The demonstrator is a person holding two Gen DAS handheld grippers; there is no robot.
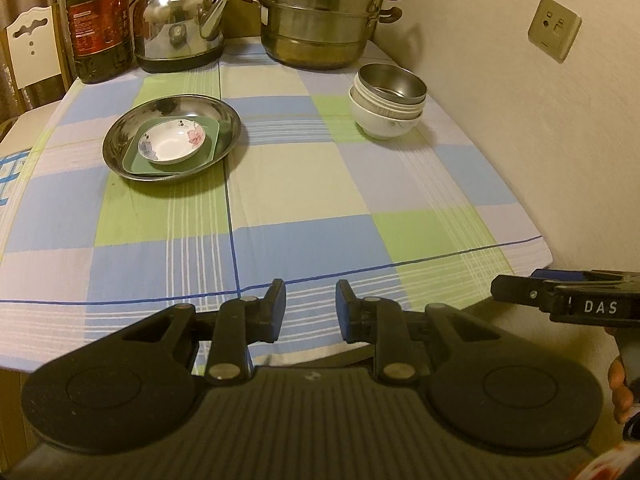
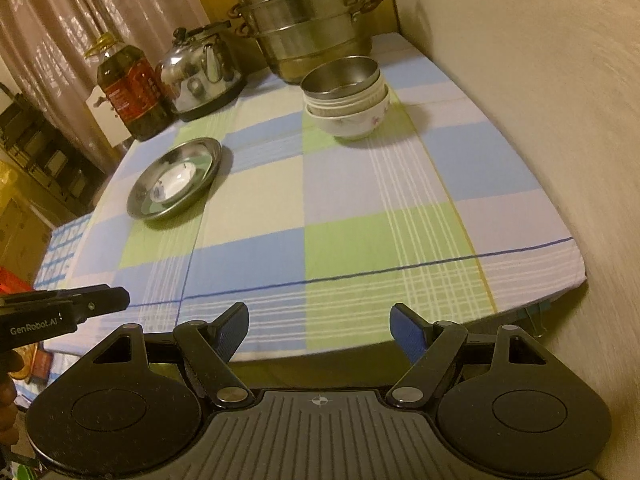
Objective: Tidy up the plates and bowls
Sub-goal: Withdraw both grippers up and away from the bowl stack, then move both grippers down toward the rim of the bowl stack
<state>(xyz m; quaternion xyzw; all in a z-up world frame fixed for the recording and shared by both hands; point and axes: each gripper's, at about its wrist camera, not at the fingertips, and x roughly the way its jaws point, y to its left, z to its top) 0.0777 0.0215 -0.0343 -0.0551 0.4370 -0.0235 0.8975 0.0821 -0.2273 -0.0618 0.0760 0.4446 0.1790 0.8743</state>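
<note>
A steel plate (image 1: 120, 136) (image 2: 140, 196) lies at the left of the table. A green square plate (image 1: 210, 136) rests in it, and a small white flowered dish (image 1: 172, 141) (image 2: 176, 182) sits on top. At the back right stands a stack of bowls: a steel bowl (image 1: 392, 84) (image 2: 340, 74) nested in white bowls (image 1: 384, 120) (image 2: 352, 120). My left gripper (image 1: 311, 306) is open and empty over the table's front edge. My right gripper (image 2: 320, 332) is open and empty at the front edge, to the right of the left one.
A checked cloth (image 1: 300, 208) covers the table. Along the back stand an oil bottle (image 1: 98, 20), a steel kettle (image 1: 180, 28) and a tiered steamer pot (image 1: 320, 16). A wall (image 1: 520, 140) runs along the right side. A white chair (image 1: 32, 48) stands at the far left.
</note>
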